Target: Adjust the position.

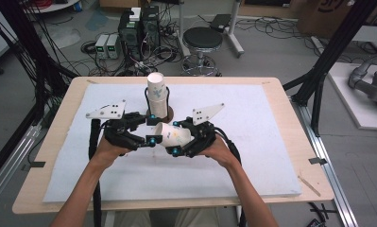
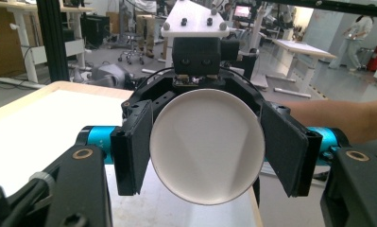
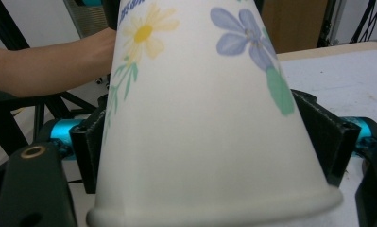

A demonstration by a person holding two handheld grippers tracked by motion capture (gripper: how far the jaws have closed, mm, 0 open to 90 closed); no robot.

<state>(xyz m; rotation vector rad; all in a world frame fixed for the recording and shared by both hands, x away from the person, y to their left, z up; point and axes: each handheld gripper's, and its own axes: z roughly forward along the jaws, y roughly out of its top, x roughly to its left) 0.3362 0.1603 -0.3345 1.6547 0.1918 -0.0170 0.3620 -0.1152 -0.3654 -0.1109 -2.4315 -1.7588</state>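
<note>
- High view: the left tongs point(image 1: 151, 128) pinch the narrow base end of a flowered paper cup point(image 1: 175, 135), held on its side above the white mat on the desk point(image 1: 280, 94); the right tongs point(image 1: 176, 138) straddle the wider rim end. A stack of paper cups point(image 1: 156, 94) stands upright just behind, in a wire holder.
- Left gripper view: the cup's round white bottom point(image 2: 207, 146) sits between the black pads point(image 2: 134, 146), which grip its sides.
- Right gripper view: the cup wall point(image 3: 209, 132) lies between the pads point(image 3: 325, 137); whether they press or merely flank it, I cannot tell.
- Judgement: light, thin-walled, easily crushed. Hold near the stiff base or rolled rim, gently.
</note>
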